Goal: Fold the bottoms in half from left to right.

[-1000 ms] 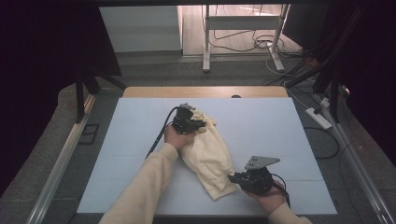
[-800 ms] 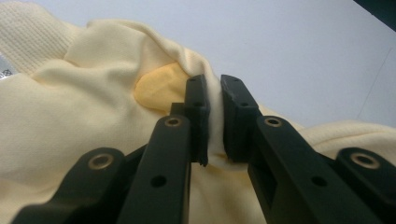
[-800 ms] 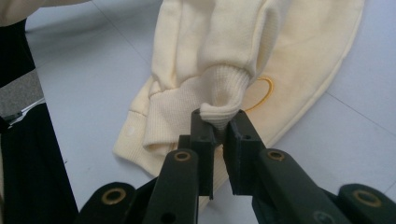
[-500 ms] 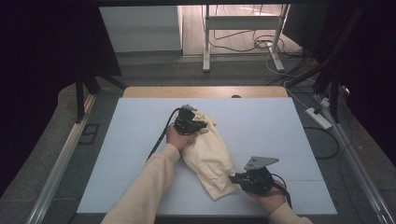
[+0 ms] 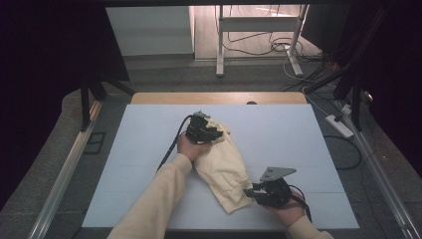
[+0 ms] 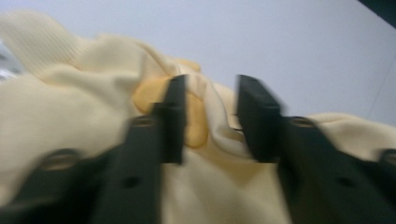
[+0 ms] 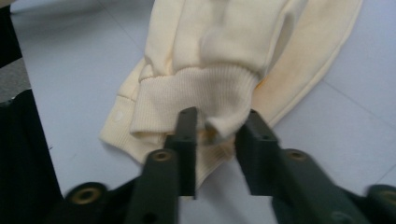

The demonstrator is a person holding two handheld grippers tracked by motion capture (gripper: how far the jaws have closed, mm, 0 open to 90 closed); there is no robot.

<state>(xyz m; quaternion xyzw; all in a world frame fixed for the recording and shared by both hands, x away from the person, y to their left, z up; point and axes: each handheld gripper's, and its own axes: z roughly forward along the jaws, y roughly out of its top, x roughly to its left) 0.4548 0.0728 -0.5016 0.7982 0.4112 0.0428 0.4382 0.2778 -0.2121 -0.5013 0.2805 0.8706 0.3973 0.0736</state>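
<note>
Both tools had just been opening their jaws since the earlier frames, while hands and garment kept their places.

From the high view, a cream garment (image 5: 221, 167) lay bunched on the pale bench (image 5: 139, 149), running from the middle toward the near right. At its far end sat the left tool (image 5: 211, 133), held in a hand with a cream sleeve (image 5: 154, 199). At its near end sat the right tool (image 5: 251, 191), a grey plate on top.

From the left gripper view, the left tool (image 6: 210, 116) stood with jaws apart over rumpled cream folds. Cloth lay between the jaws, but the pads did not press on it.

From the right gripper view, the right tool (image 7: 217, 140) also stood parted. A ribbed cuff (image 7: 196, 98) of the garment (image 7: 224, 42) reached between the jaws, lying loose on the bench (image 7: 79, 60), not pinched.
</note>
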